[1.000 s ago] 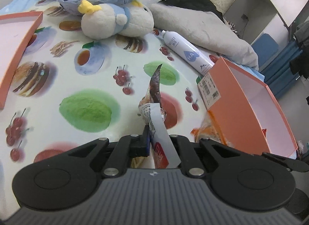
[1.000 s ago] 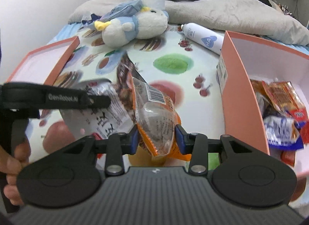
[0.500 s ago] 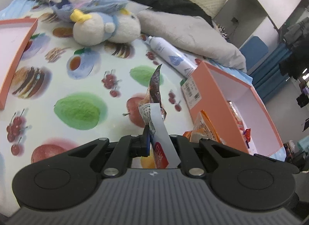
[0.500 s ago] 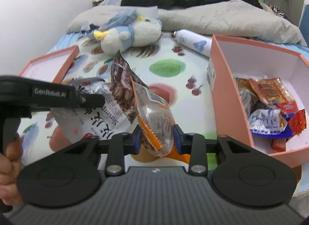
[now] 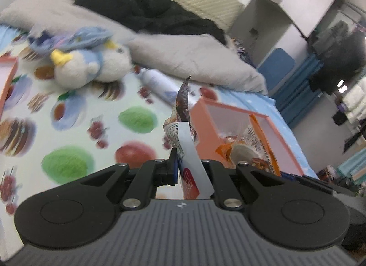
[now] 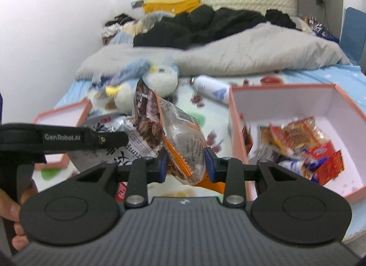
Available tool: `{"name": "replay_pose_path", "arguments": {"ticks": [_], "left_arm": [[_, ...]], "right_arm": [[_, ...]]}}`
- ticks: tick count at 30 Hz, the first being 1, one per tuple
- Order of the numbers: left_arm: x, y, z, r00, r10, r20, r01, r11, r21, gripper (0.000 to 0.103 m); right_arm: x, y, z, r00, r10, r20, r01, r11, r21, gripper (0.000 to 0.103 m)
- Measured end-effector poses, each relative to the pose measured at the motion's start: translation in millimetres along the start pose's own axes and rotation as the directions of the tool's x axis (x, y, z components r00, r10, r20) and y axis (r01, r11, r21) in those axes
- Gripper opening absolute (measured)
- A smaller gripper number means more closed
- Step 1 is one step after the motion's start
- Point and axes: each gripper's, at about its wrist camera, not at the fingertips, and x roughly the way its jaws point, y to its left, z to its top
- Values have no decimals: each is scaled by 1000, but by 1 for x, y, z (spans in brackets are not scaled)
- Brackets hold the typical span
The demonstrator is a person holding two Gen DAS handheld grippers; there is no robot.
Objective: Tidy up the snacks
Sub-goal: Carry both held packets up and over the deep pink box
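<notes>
My left gripper (image 5: 189, 170) is shut on the edge of a flat white and brown snack bag (image 5: 183, 124), which stands up from the jaws above the bed. Seen from the right wrist, that same snack bag (image 6: 128, 135) hangs at the left beside the left gripper's black body (image 6: 61, 139). My right gripper (image 6: 185, 166) is shut on a clear and orange snack packet (image 6: 183, 138), its blue pads pressing both sides. An orange box (image 6: 235, 115) with several wrapped snacks (image 6: 297, 142) inside lies just right of it. This orange box (image 5: 205, 124) also shows from the left wrist.
A plush bird (image 5: 91, 65), a white spray can (image 6: 211, 89) and an orange lid (image 6: 64, 115) lie on the fruit-print sheet (image 5: 68, 129). Grey bedding (image 6: 251, 53) and dark clothes (image 6: 205, 23) fill the far end. A person's hand (image 6: 13, 199) holds the left gripper.
Both grippers have risen with their packets, so the bed looks farther below. The box's inside has come into fuller view. Both grips are unchanged.
</notes>
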Motion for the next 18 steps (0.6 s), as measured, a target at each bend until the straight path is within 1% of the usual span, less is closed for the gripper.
{"name": "replay_pose_path", "arguments": {"ticks": [5,10,14,18], "left_arm": [[1,-31,26,999,-39,23,38,997,63,8],[5,-65,48,993,-107,47,102,990,100,8],[17,-92,58,988,-150,43,143,982,121,8],[41,-115,60,984,-178,17,174,975,139,8]], "right_arm": [[-21,-18,24,998,-6,62,5,1000,25,36],[-32,-41,42,995,-23,101,19,999,42,36],[-38,-59,50,991,-44,128,39,998,47,37],[-31,-79,53,990,-77,119,70,996,58,37]]}}
